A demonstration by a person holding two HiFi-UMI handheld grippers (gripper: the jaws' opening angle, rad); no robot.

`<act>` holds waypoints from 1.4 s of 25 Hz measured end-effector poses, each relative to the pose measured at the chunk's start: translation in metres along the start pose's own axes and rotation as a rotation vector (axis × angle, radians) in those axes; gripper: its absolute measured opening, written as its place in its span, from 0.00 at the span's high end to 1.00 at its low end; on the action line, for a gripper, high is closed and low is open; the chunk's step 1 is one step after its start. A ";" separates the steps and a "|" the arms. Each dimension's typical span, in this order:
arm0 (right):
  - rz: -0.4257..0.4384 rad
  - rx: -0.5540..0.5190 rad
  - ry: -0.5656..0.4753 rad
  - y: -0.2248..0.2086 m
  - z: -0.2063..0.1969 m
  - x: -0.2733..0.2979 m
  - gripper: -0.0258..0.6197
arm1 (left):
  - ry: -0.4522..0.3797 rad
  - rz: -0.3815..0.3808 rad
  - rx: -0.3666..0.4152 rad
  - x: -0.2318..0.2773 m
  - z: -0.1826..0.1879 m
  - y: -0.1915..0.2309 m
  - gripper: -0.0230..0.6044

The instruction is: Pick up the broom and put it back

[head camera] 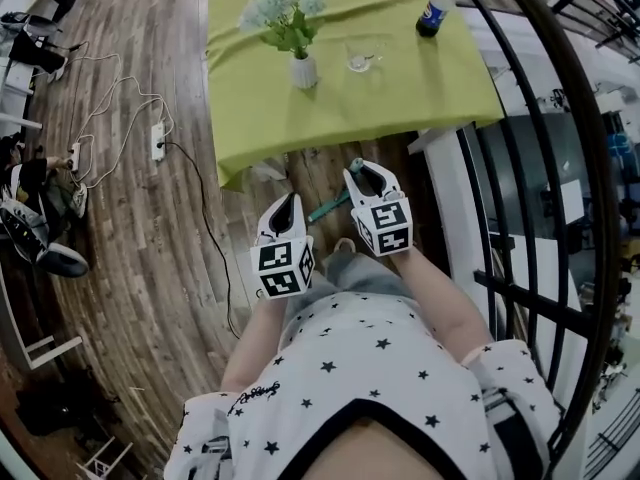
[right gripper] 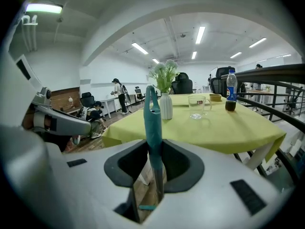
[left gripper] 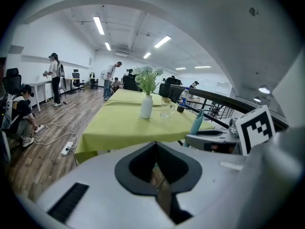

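Observation:
The broom shows as a teal handle (right gripper: 153,123) that stands upright between the jaws of my right gripper (right gripper: 153,151), which is shut on it. In the head view the handle (head camera: 328,208) slants down under that right gripper (head camera: 368,173) toward the wooden floor; the brush end is hidden. My left gripper (head camera: 288,205) hangs just left of it, beside the handle and apart from it. In the left gripper view its jaws (left gripper: 155,146) stand together with nothing between them, and the handle's top (left gripper: 196,123) rises at the right.
A table with a green cloth (head camera: 400,98) stands just ahead, bearing a flower vase (head camera: 302,68), a glass (head camera: 362,58) and a bottle (head camera: 433,13). A black railing (head camera: 545,168) curves along the right. A power strip (head camera: 157,140) with cables lies on the floor at left.

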State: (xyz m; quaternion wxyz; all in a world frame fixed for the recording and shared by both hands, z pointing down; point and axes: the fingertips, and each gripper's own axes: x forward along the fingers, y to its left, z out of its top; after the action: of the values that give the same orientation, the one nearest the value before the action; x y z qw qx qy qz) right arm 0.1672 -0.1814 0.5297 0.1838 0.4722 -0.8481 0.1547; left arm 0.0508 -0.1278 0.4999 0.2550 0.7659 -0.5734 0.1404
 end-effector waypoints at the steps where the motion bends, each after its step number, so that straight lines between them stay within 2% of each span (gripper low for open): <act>1: 0.001 0.002 0.005 -0.002 -0.004 0.002 0.83 | 0.001 0.006 -0.004 0.001 -0.002 -0.001 0.95; 6: 0.007 0.005 0.032 -0.009 -0.025 0.016 0.83 | 0.004 0.031 -0.031 0.008 -0.010 -0.001 0.95; 18: 0.014 0.008 0.104 -0.022 -0.082 0.040 0.83 | 0.040 0.041 -0.033 0.017 -0.040 -0.001 0.95; 35: 0.012 0.101 0.128 -0.048 -0.102 0.076 0.83 | 0.061 0.054 -0.055 0.039 -0.060 -0.005 0.95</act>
State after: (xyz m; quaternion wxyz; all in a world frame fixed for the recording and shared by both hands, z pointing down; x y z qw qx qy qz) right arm 0.1883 -0.2180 0.6593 0.2128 0.4648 -0.8286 0.2283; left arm 0.0716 -0.1253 0.5681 0.2892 0.7382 -0.5895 0.1548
